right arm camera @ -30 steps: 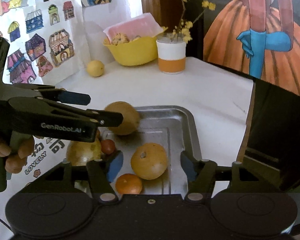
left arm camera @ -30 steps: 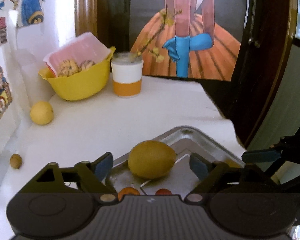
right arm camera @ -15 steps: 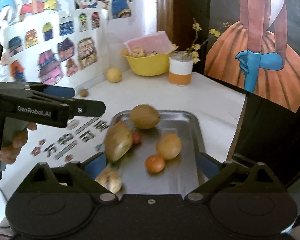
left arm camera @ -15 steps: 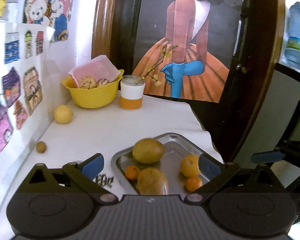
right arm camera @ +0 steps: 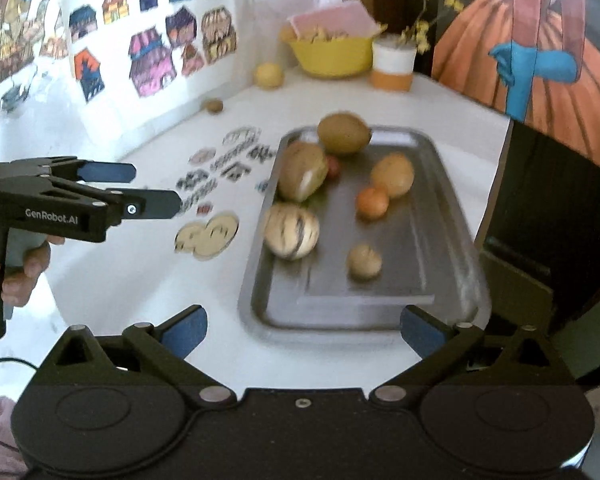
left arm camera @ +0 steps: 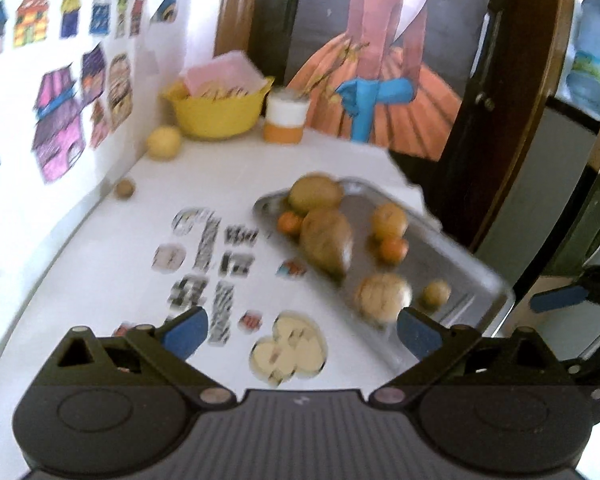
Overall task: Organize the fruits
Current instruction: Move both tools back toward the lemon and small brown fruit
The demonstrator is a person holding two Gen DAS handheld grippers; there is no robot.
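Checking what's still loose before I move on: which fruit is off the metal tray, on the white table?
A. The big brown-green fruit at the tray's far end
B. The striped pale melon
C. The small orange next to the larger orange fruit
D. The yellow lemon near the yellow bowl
D: the yellow lemon sits on the white table beside the yellow bowl, outside the metal tray; the other three lie inside it.

Cream striped melon (right arm camera: pixel 291 231) on silver tray (right arm camera: pixel 440 280).
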